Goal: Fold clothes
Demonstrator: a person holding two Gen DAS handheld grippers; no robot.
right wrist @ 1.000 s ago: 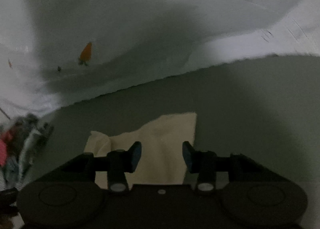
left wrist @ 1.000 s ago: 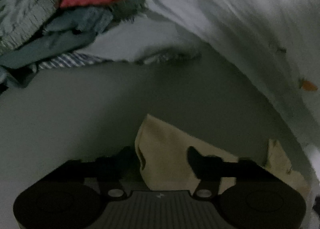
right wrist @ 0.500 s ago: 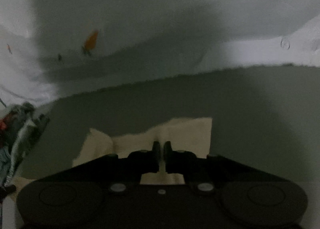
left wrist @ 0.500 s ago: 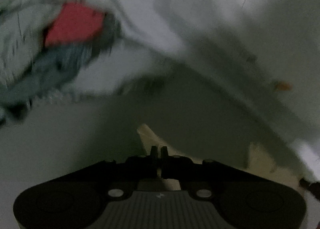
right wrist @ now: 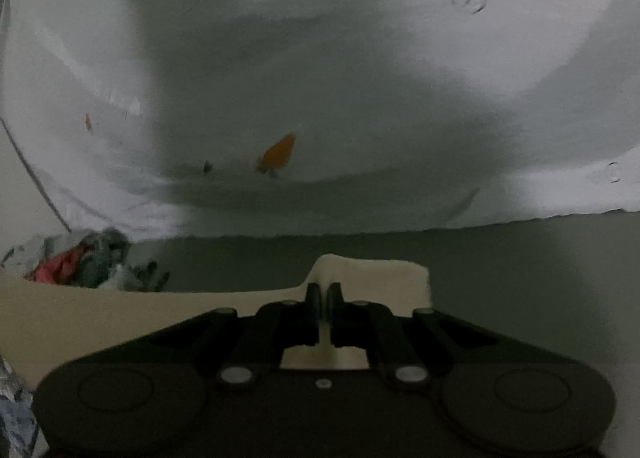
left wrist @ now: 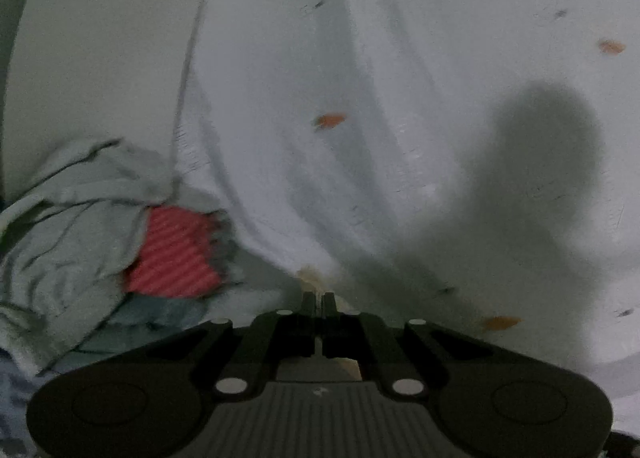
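A cream cloth [right wrist: 100, 322] is held by both grippers. My right gripper [right wrist: 324, 290] is shut on its upper edge, and the cloth stretches taut to the left across the right wrist view. My left gripper [left wrist: 319, 298] is shut on another part of the cream cloth [left wrist: 310, 276]; only a small tuft shows above the fingertips. Most of the cloth is hidden behind the gripper bodies.
A pile of clothes with a red striped piece [left wrist: 172, 254] lies to the left; it also shows in the right wrist view [right wrist: 76, 262]. A white sheet with orange marks [left wrist: 360, 97] fills the background. A grey surface [right wrist: 520, 266] lies below the sheet.
Both grippers went from open to shut on the cream cloth, then lifted it. The cloth now hangs stretched between them, and the left view has swung up toward the white sheet.
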